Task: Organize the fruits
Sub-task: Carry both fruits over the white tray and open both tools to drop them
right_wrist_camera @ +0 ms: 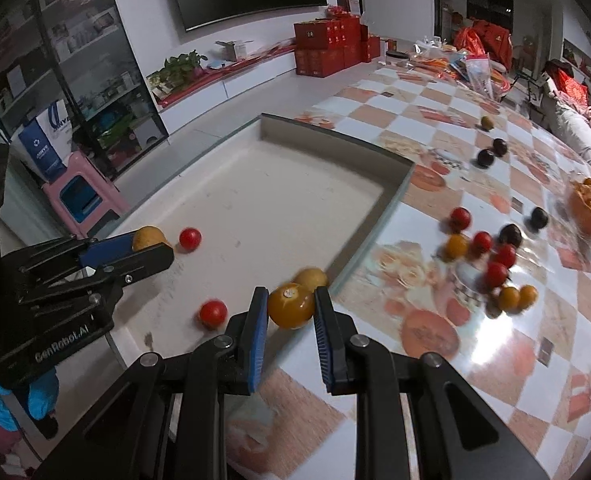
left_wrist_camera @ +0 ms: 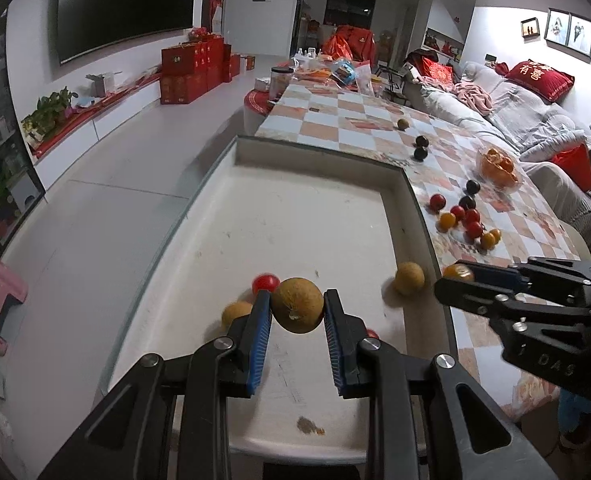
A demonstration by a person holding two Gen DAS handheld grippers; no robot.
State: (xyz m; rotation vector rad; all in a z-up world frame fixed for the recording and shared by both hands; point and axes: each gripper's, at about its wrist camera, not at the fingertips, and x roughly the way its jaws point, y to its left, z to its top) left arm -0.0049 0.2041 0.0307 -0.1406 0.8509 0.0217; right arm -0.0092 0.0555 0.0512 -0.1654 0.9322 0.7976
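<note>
Two black two-finger grippers with ribbed blue pads work over a shallow white tray (left_wrist_camera: 395, 184) on a checkered, glossy tablecloth (left_wrist_camera: 495, 216). The left gripper (left_wrist_camera: 297, 308), at lower centre of its view, is clenched on a round, rough-skinned tan fruit (left_wrist_camera: 298, 310) pinched between its pads above the tray floor. The right gripper (right_wrist_camera: 289, 306), lower centre of its own view, grips a smooth orange-yellow fruit with a sticker (right_wrist_camera: 290, 305) at the tray's near edge. Loose in the tray: two red cherry tomatoes (right_wrist_camera: 190, 238) and two tan fruits (left_wrist_camera: 409, 278). To the right on the cloth lies a cluster of red, yellow and dark small fruits (right_wrist_camera: 491, 256), beside a clear bowl of orange segments (left_wrist_camera: 497, 166).
</note>
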